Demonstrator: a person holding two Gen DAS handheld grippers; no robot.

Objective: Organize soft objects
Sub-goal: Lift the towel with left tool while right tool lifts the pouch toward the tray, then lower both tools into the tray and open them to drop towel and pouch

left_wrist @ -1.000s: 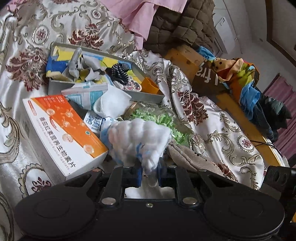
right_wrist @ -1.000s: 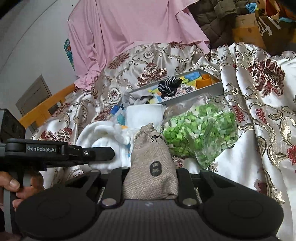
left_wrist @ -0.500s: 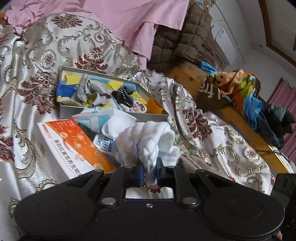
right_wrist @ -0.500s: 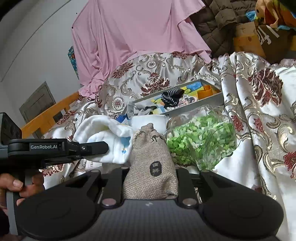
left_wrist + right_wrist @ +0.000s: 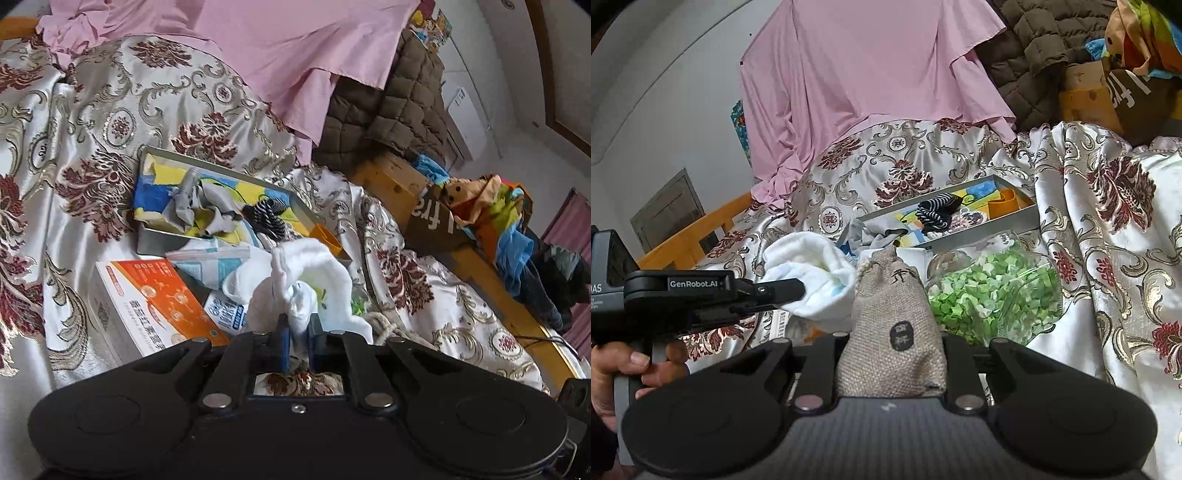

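Note:
My left gripper (image 5: pixel 297 338) is shut on a white fluffy cloth (image 5: pixel 306 273) and holds it above the bed; the cloth also shows in the right wrist view (image 5: pixel 812 280), pinched in the left gripper (image 5: pixel 798 286). My right gripper (image 5: pixel 890 343) is shut on a small burlap drawstring pouch (image 5: pixel 890 332), which fills the gap between the fingers. A grey metal tray (image 5: pixel 159 242) holds a grey sock, a striped black-and-white sock (image 5: pixel 269 218) and an orange cup; it also shows in the right wrist view (image 5: pixel 979 232).
An orange and white medicine box (image 5: pixel 155 299) and a blue-white packet lie in front of the tray. A clear bag of green pieces (image 5: pixel 993 291) lies right of the pouch. A floral satin bedspread (image 5: pixel 92 122) covers the bed, with pink cloth, a brown jacket and a wooden frame behind.
My left gripper has lifted the white cloth up off the pile and tilted back, so more of the bed and tray shows. The right gripper still holds the pouch, nearly unmoved.

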